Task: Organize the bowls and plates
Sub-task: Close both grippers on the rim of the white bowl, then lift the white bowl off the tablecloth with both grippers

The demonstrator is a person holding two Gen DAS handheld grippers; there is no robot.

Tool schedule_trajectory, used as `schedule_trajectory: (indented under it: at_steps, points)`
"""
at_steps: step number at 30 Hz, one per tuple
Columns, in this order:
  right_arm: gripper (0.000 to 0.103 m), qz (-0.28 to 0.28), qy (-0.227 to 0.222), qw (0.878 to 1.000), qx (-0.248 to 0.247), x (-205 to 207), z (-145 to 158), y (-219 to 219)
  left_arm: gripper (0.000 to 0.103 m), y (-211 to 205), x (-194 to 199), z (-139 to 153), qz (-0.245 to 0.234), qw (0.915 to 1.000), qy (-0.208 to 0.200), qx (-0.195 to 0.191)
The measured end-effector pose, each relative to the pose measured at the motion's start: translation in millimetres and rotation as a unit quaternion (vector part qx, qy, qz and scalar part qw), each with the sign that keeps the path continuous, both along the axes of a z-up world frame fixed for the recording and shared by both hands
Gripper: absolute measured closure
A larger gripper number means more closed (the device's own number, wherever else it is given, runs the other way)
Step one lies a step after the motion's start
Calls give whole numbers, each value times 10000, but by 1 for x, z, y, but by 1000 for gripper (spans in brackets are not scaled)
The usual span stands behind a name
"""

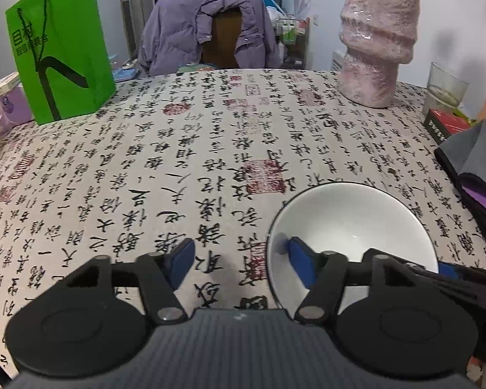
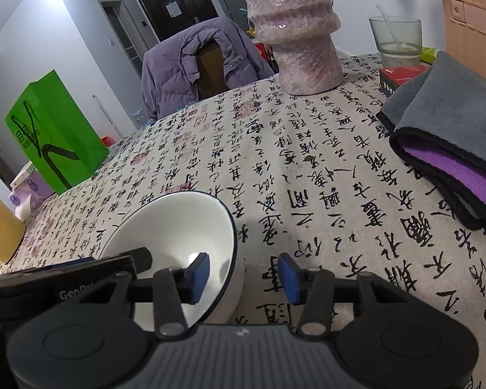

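— Where's the bowl (image 1: pixel 353 227)?
— At my four o'clock on the calligraphy tablecloth (image 1: pixel 210 149). Left gripper (image 1: pixel 241 259) and right gripper (image 2: pixel 243 274) each straddle its rim, half-open, pads not pressing. I read "GenRo" on one housing.

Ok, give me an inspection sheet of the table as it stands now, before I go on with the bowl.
Surface: printed tablecloth, flat, no spills seen.
Job's things: one white bowl, upright, empty; no plates in view.
Clutter: green bag, pink vase, glass, red box, grey-purple cloth, tissue pack, all apart from the bowl.
Grippers: left gripper straddles the bowl's rim, one finger inside, pads not pressing; right gripper straddles the opposite rim the same way.
Cables: nothing seen.
Surroundings: chair with a purple jacket behind the table; dark door beyond.
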State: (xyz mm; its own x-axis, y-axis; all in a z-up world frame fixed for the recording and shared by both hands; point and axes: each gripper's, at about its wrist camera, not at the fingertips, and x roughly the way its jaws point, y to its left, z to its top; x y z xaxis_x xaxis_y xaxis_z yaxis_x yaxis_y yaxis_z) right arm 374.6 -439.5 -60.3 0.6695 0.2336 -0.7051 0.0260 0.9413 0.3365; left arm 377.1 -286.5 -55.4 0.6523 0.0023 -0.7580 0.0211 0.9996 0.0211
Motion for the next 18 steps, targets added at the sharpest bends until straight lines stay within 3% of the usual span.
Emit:
schedule_trajectory:
  at_steps: [2, 10, 15, 18]
  points:
    - [66, 16, 20, 10000, 8, 0, -1, 0, 54, -2, 0, 0, -71, 9999, 38, -59]
    - [78, 65, 32, 10000, 32, 0, -3, 2, 67, -7, -1, -3, -183, 9997, 102, -145]
    - [84, 124, 42, 9999, 20, 2, -4, 5, 68, -10, -2, -4, -169, 9996, 172, -158]
    - [85, 116, 35, 9999, 50, 2, -4, 5, 75, -10, -1, 0, -220, 9995, 191, -137]
